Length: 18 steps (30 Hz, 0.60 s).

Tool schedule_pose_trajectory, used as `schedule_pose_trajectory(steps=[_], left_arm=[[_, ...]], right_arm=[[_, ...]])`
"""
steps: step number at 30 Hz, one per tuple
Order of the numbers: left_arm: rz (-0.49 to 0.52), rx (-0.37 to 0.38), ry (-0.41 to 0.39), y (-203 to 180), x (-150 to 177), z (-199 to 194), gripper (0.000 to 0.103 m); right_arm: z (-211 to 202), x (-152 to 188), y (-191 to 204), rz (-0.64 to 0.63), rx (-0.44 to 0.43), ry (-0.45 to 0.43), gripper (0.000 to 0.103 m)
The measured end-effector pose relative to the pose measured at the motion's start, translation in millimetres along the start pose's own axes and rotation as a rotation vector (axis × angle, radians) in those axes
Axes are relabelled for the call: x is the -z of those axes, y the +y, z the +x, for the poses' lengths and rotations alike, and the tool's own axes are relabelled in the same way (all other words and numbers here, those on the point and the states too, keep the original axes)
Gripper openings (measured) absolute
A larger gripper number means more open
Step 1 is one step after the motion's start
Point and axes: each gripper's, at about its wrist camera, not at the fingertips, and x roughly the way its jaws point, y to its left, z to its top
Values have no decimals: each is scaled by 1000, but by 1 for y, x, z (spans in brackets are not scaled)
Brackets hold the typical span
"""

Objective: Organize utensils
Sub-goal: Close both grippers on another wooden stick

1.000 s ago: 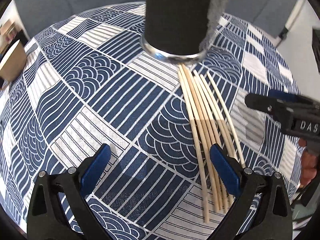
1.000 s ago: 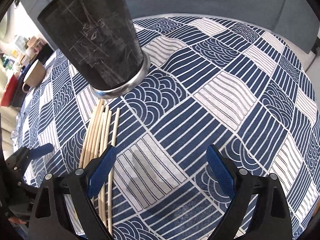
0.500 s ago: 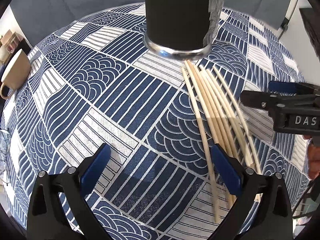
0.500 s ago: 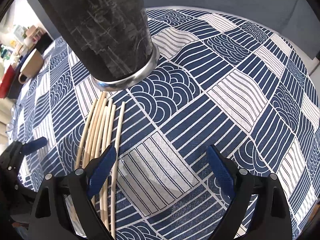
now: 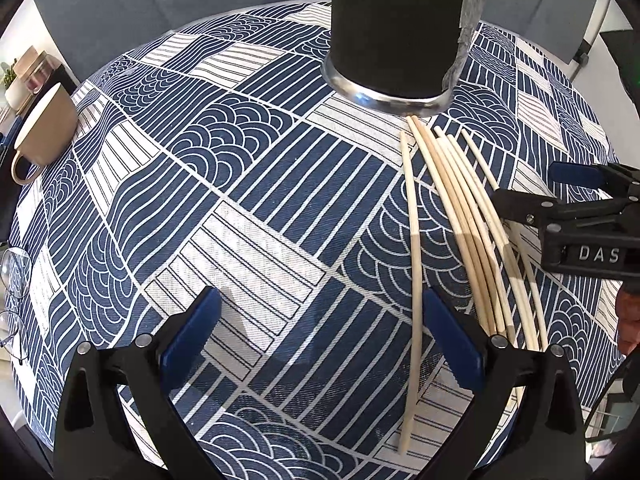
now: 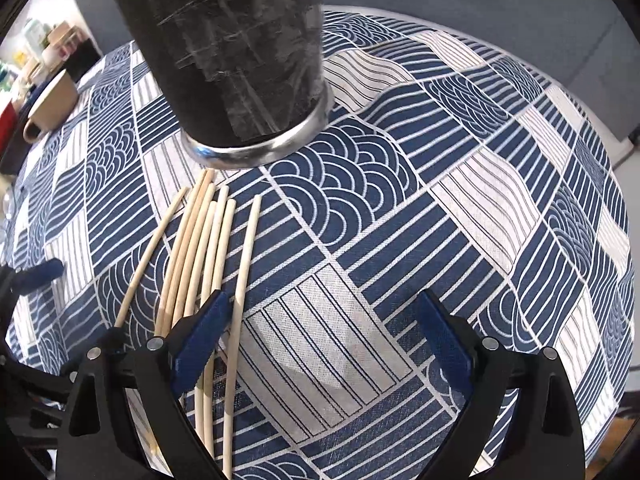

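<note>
Several pale wooden chopsticks (image 5: 460, 220) lie side by side on the patterned cloth, their far tips close to a tall black holder (image 5: 396, 28) with a metal base rim. In the right wrist view the same chopsticks (image 6: 200, 248) sit left of centre, below the holder (image 6: 236, 52). My left gripper (image 5: 320, 332) hovers open above the cloth, left of the bundle, with one chopstick crossing by its right finger. My right gripper (image 6: 332, 332) is open too; its left finger overlaps the chopsticks' near ends. Nothing is held. The right gripper (image 5: 560, 200) shows at the left view's right edge.
A blue and white patterned tablecloth (image 5: 240, 208) covers the round table. A beige mug (image 5: 44, 128) stands at the far left edge. Eyeglasses (image 5: 12, 280) lie at the left rim. Shelves with small items show beyond the table's left side.
Both cameras have risen and pulled back a little, so more of the table shows. The chopsticks lie more spread out than one second ago. Both grippers stay open.
</note>
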Motion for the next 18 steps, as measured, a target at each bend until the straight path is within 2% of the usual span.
schedule_pose_trajectory(steps=[4, 6, 8, 9, 11, 13, 15, 17, 18], left_arm=[[14, 8, -6, 3, 2, -2, 92], [18, 11, -14, 7, 4, -5, 86], [17, 13, -18, 12, 5, -7, 75], [13, 13, -21, 16, 5, -9, 72], [4, 14, -27, 23, 7, -12, 57], [-7, 14, -36, 30, 9, -14, 48], [-11, 7, -47, 34, 12, -15, 45], [-27, 6, -56, 38, 16, -17, 40], [-31, 4, -60, 40, 17, -17, 38]], right_arm=[[-2, 4, -4, -2, 5, 10, 88], [-5, 6, -6, -8, 1, 1, 79], [-7, 9, -9, -5, 1, -7, 67], [-8, 10, -10, -6, 2, -9, 65], [-12, 14, -13, -5, 3, -11, 58], [-15, 18, -15, -3, 4, -16, 53], [-17, 22, -18, -1, 4, -17, 46], [-20, 23, -21, 4, 8, -15, 32], [-21, 24, -23, 7, 8, -13, 29]])
